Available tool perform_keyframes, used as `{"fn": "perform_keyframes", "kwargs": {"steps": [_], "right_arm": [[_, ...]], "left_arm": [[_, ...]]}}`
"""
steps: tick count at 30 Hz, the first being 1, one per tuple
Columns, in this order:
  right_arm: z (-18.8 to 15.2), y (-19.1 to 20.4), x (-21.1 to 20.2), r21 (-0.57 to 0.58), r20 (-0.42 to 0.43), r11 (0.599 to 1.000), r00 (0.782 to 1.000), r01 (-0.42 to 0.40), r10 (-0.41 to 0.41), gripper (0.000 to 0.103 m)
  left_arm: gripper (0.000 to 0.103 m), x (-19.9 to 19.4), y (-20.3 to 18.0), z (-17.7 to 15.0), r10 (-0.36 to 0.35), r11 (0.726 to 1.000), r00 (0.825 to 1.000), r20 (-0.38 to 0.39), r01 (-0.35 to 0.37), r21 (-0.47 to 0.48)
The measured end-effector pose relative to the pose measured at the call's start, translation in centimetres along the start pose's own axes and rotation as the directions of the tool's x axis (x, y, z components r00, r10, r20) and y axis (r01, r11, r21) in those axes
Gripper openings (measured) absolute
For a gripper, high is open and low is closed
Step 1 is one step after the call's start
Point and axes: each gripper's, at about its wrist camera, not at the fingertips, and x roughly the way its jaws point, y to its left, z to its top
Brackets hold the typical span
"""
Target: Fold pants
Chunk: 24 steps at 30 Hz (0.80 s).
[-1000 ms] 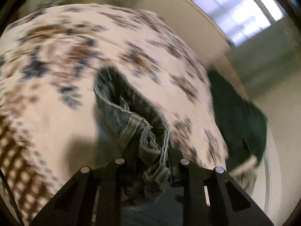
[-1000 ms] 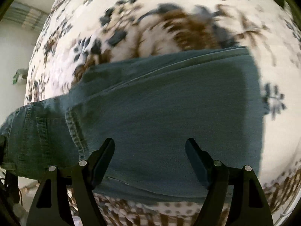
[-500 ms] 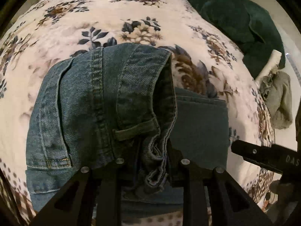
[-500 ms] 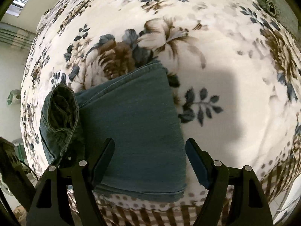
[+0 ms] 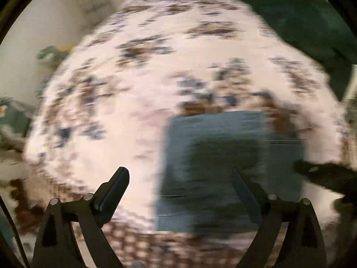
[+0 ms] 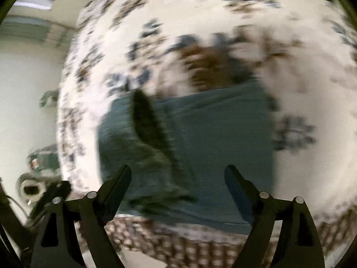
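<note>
The blue jeans (image 5: 223,167) lie folded into a flat rectangle on the flowered bed cover (image 5: 145,78), near its front edge. They also show in the right wrist view (image 6: 212,145). My left gripper (image 5: 180,178) is open and empty above the jeans' left edge. My right gripper (image 6: 178,176) is open and empty above the jeans. Both views are motion blurred. A dark blurred shape (image 6: 149,122) crosses the jeans in the right wrist view; I cannot tell what it is.
A dark green cloth (image 5: 301,22) lies at the back right of the bed. The other gripper's dark body (image 5: 328,176) shows at the right edge. White walls and floor clutter (image 6: 40,163) are to the left of the bed.
My left gripper has let go of the jeans' waistband and opened. The waistband end now lies folded flat on the legs. Both grippers are pulling back fast.
</note>
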Motion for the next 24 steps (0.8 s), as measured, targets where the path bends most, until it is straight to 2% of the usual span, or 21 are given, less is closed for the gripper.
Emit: {"fn": "perform_keyframes", "kwargs": {"steps": [2, 4, 8, 10, 11, 12, 13, 14, 15, 16, 18, 21, 24], "right_arm": [[0.4, 1.9, 2.5, -0.041, -0.045, 0.998, 0.998, -0.042, 0.040, 0.091], [0.8, 2.9, 5.7, -0.067, -0.093, 0.997, 0.995, -0.032, 0.025, 0.091], [1.2, 3.2, 11.3, -0.122, -0.163, 0.988, 0.980, 0.096, -0.116, 0.092], [1.0, 3.5, 12.0, -0.124, -0.163, 0.986, 0.978, 0.115, -0.134, 0.090], [0.9, 3.9, 11.7, -0.120, -0.140, 0.988, 0.984, 0.093, -0.110, 0.070], [0.7, 4.3, 11.3, -0.115, -0.120, 0.991, 0.989, 0.069, -0.082, 0.054], [0.4, 4.7, 11.0, -0.121, -0.106, 0.990, 0.990, 0.077, -0.090, 0.049], [-0.1, 5.3, 10.4, -0.143, -0.083, 0.986, 0.991, 0.090, -0.102, 0.037], [-0.5, 5.8, 9.6, -0.161, -0.064, 0.982, 0.992, 0.101, -0.112, 0.032], [-0.9, 6.1, 8.8, -0.167, -0.044, 0.981, 0.993, 0.097, -0.106, 0.029], [-1.3, 6.1, 6.0, -0.161, 0.005, 0.983, 0.996, 0.088, -0.088, 0.028], [-1.9, 4.5, 0.5, -0.112, 0.084, 0.990, 0.993, 0.088, -0.078, 0.027], [-2.6, 1.0, -4.1, -0.036, 0.134, 0.993, 0.985, 0.115, -0.109, 0.027]], "left_arm": [[0.093, 1.8, 2.2, -0.6, 0.114, 0.994, 0.993, -0.032, -0.114, -0.005], [0.093, 4.3, 4.4, -1.3, 0.174, 0.984, 0.981, -0.089, -0.176, -0.016], [0.093, 7.5, 7.8, -3.1, 0.122, 0.984, 0.976, -0.182, -0.143, -0.109], [0.093, 8.2, 8.5, -3.8, 0.114, 0.981, 0.971, -0.208, -0.143, -0.130], [0.093, 8.5, 8.9, -4.2, 0.109, 0.979, 0.970, -0.217, -0.142, -0.144], [0.093, 8.5, 9.0, -4.2, 0.098, 0.978, 0.970, -0.222, -0.135, -0.161], [0.093, 8.6, 9.3, -4.4, 0.082, 0.975, 0.970, -0.228, -0.126, -0.183], [0.093, 8.8, 9.6, -4.6, 0.048, 0.972, 0.973, -0.227, -0.098, -0.215], [0.093, 9.0, 9.9, -4.8, -0.001, 0.965, 0.975, -0.220, -0.057, -0.257], [0.093, 9.0, 10.1, -4.9, -0.040, 0.958, 0.976, -0.212, -0.023, -0.286], [0.094, 8.7, 10.2, -4.7, -0.072, 0.951, 0.976, -0.205, 0.005, -0.310], [0.095, 7.6, 9.4, -3.6, -0.101, 0.954, 0.981, -0.167, 0.048, -0.297], [0.095, 6.5, 7.9, -2.1, -0.144, 0.959, 0.982, -0.126, 0.107, -0.262]]}}
